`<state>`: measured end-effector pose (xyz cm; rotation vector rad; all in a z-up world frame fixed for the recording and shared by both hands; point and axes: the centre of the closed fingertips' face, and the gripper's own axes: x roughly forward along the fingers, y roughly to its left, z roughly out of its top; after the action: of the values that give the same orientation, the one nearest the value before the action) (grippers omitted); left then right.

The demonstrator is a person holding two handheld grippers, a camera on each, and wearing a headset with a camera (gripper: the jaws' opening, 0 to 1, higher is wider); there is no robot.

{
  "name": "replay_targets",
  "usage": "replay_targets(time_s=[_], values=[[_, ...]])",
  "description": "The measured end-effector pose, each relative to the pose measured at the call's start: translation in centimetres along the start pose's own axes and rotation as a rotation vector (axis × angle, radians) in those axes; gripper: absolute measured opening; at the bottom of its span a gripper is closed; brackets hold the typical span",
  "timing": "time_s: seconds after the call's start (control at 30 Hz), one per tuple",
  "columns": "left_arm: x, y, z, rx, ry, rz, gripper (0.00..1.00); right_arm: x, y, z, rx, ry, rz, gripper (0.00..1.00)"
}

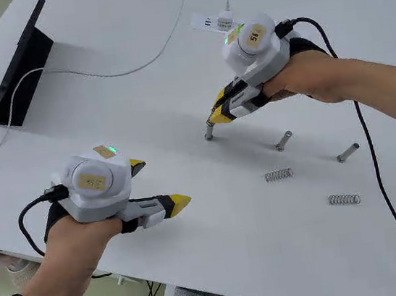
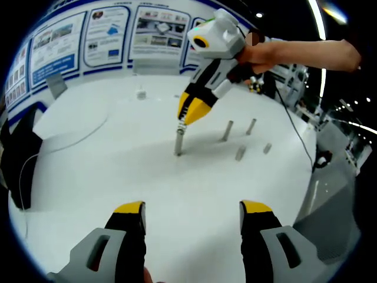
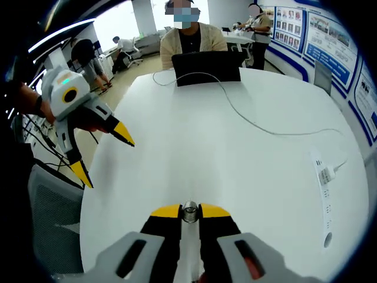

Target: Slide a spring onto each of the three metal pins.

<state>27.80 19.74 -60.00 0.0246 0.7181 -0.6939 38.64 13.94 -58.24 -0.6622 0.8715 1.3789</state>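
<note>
Left tool (image 1: pixel 160 184) hovers spread wide and empty, out of the way. At its two o'clock, right tool (image 1: pixel 215 119) pinches a small steel coil spring (image 3: pixel 189 211) over the first short metal pin (image 1: pixel 209 133), probably lining it up to slide on. Right gripper view catches the coil end-on. Head view adds the second pin (image 1: pixel 283 140), third pin (image 1: pixel 347 152), a loose spring (image 1: pixel 278 174) and another spring (image 1: pixel 344 199) on the white bench (image 1: pixel 199 265).

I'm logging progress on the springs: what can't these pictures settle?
Right gripper view: the held spring hides the first pin beneath it.
Head view: the right tongs cover that pin's top, so how far on the spring sits is hidden.
Left gripper view: a loose spring is too small and blurred to show coils.
</note>
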Motion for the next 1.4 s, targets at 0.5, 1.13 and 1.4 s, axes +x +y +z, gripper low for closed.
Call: replay_targets(time_s=[0.5, 1.13, 1.4], values=[[0.2, -0.7, -0.2, 0.001, 0.001, -0.013, 0.66, 0.9, 0.5, 0.1, -0.044, 0.013, 0.0, 0.12], [0.2, -0.7, -0.6, -0.016, 0.003, -0.013, 0.66, 2.6, 0.2, -0.5, -0.062, 0.038, 0.004, 0.13], [0.1, -0.3, -0.9, -0.024, 0.009, -0.007, 0.66, 3.5, 0.1, -1.2, -0.057, 0.05, 0.005, 0.13]])
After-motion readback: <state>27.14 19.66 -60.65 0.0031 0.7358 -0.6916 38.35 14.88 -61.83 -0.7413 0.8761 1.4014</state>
